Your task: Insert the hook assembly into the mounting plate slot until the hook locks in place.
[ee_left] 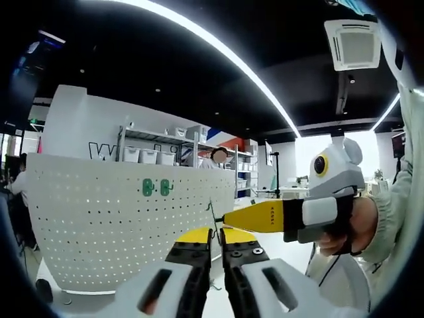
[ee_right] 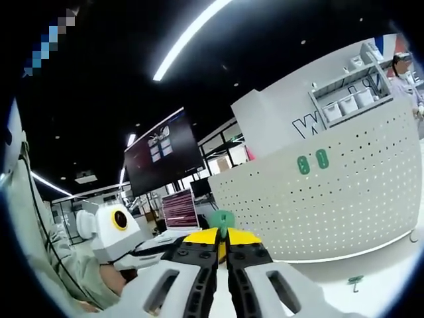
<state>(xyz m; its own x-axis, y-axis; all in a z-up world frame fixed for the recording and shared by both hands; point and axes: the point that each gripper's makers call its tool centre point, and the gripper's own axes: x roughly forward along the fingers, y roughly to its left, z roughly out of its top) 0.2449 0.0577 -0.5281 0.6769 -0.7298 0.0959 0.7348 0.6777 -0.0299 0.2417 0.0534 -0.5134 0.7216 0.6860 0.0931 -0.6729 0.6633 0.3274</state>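
The green hook (ee_right: 222,220) sat pinched upright between the shut jaws of the right gripper (ee_right: 222,240), well short of the white pegboard plate (ee_right: 344,199), where two green hooks (ee_right: 312,161) already hung. The left gripper (ee_left: 215,237) was closed, on a thin wire perhaps; I could not tell. The step looked like carrying-in; next, the hook needed aligning with a hole and pressing home.

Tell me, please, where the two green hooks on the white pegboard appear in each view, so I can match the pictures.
Left gripper view: the green hooks sit left of centre, on the upper part of the pegboard.
Right gripper view: the green hooks sit right of centre, on the pegboard.
Shared landmark: the shelf with white bins behind the pegboard.
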